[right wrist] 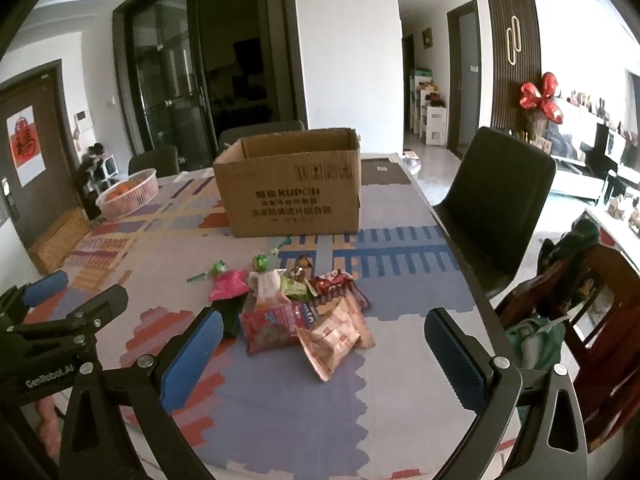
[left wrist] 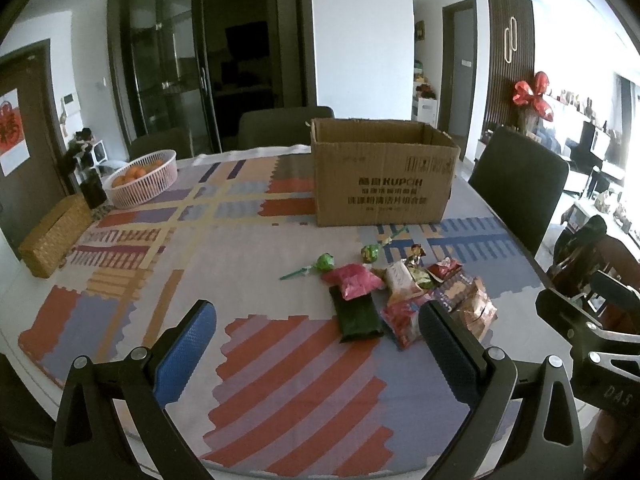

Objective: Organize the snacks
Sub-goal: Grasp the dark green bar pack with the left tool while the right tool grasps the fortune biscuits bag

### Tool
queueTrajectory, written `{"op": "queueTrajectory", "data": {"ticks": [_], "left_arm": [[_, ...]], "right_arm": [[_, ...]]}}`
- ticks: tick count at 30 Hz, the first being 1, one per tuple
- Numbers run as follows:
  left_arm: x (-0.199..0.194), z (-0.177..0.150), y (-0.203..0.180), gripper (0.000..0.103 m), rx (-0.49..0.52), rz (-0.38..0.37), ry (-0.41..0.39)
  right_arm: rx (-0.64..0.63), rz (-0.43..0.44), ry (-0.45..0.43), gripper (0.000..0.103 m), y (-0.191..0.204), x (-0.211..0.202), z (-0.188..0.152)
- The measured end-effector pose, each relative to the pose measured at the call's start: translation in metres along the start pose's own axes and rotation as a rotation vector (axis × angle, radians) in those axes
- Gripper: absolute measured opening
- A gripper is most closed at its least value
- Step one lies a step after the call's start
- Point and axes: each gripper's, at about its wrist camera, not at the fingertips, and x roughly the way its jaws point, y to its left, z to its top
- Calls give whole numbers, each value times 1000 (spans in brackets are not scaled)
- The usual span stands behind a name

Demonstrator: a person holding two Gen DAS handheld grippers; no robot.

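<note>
A pile of snack packets [left wrist: 416, 296] lies on the patterned tablecloth, also in the right wrist view [right wrist: 304, 312]. It includes a dark green packet [left wrist: 358, 316], a pink packet [left wrist: 354, 280], a tan packet [right wrist: 334, 338] and two green lollipops [left wrist: 325, 263]. An open cardboard box [left wrist: 382, 172] stands behind the pile, also in the right wrist view [right wrist: 292, 182]. My left gripper [left wrist: 316, 336] is open and empty, near the pile's left side. My right gripper [right wrist: 324, 348] is open and empty, just short of the pile.
A pink basket of oranges [left wrist: 142, 178] and a woven box [left wrist: 54, 236] sit at the table's left. Dark chairs [right wrist: 496, 204] stand at the right and far sides. A wooden chair with bags [right wrist: 576, 304] is at the far right.
</note>
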Motion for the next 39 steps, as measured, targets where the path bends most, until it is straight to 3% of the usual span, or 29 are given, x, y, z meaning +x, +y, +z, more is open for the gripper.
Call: {"op": "queueTrajectory", "data": {"ticks": [7, 15, 26, 39], "left_arm": [[29, 2, -5, 102, 13, -23, 49], [70, 1, -12, 90, 21, -56, 118], [118, -4, -20, 72, 31, -106, 209], [160, -9, -25, 62, 14, -130, 271]], "right_arm": [[57, 9, 63, 102, -10, 27, -1], [119, 24, 136, 101, -19, 62, -3], [222, 48, 246, 81, -31, 106, -7], [239, 77, 342, 64, -30, 142, -14]]}}
